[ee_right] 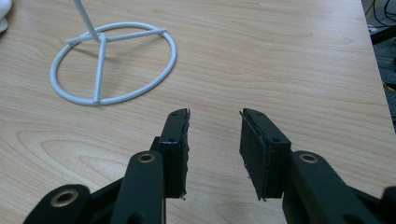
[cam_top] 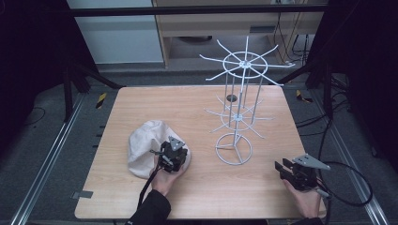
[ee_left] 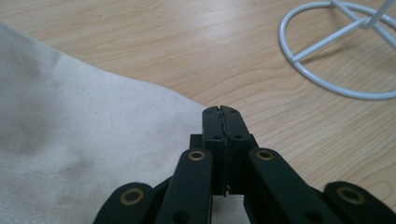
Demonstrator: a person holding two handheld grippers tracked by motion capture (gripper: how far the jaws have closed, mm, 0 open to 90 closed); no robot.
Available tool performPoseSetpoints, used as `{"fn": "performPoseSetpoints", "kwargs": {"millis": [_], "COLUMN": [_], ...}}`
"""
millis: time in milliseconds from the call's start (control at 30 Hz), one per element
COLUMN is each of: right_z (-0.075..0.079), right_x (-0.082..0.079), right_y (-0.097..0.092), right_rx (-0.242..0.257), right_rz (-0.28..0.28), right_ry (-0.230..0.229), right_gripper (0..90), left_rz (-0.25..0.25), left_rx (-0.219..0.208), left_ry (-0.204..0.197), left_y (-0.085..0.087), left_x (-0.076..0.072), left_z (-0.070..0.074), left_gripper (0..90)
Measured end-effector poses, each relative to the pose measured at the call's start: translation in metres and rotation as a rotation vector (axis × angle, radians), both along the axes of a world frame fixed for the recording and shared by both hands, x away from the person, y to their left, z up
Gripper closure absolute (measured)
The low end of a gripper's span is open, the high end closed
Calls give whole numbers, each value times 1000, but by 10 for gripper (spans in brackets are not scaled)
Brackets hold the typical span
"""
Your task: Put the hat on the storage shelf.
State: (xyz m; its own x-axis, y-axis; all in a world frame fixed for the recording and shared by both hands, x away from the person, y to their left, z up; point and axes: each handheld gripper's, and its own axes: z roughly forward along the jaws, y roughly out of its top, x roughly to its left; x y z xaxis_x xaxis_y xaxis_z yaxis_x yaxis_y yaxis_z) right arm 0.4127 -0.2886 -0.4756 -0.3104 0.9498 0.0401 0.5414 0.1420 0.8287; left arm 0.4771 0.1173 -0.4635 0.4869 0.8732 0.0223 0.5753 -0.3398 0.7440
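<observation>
Two things lie on the table: a cream cloth bag (cam_top: 150, 145) slumped at the front left, and a white wire display rack (cam_top: 238, 98) standing upright right of centre, its ring base (ee_right: 114, 63) flat on the wood. They are apart, with bare tabletop between them.

Our left gripper (ee_left: 222, 116) sits on the bag's right edge, its jaws pressed together; whether a fold of cloth is pinched between them we cannot tell. Our right gripper (ee_right: 214, 123) rests low over the front right corner of the table, jaws apart with nothing between them, well clear of the rack.

The wooden table (cam_top: 141, 103) is pale and square, with a small dark disc (cam_top: 231, 98) on it behind the rack. Around it we see a grey floor, metal rails (cam_top: 51, 154) at the left, black cables (cam_top: 349, 180) at the right, and a light cabinet (cam_top: 211, 23) behind.

The high view gives us the rack's two tiers of spokes. The left gripper view adds faint grey smudges on the bag's weave, and the right gripper view shows the worn, ragged edges of the jaw pads (ee_right: 180, 140).
</observation>
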Motion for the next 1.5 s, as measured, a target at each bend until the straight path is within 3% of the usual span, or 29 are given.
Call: {"fn": "performPoseSetpoints", "kwargs": {"millis": [433,933,1100,1500], "right_z": [-1,-2,-1,-3], "right_x": [0,0,-1,0], "right_y": [-1,-1,-1,-2], "right_rx": [-7,-10,0,-8], "right_rz": [-2,-4,-5,-7], "right_ry": [-4,1,9,7], "right_gripper": [617,615,615,613], "left_rz": [-57,-143,-145,-130], "left_rx": [2,54,58,31], "left_ry": [31,49,44,58], "left_y": [12,46,58,86], "left_x": [-15,-61,-73,-85], "left_z": [-4,1,3,3], "left_gripper": [896,896,895,895]}}
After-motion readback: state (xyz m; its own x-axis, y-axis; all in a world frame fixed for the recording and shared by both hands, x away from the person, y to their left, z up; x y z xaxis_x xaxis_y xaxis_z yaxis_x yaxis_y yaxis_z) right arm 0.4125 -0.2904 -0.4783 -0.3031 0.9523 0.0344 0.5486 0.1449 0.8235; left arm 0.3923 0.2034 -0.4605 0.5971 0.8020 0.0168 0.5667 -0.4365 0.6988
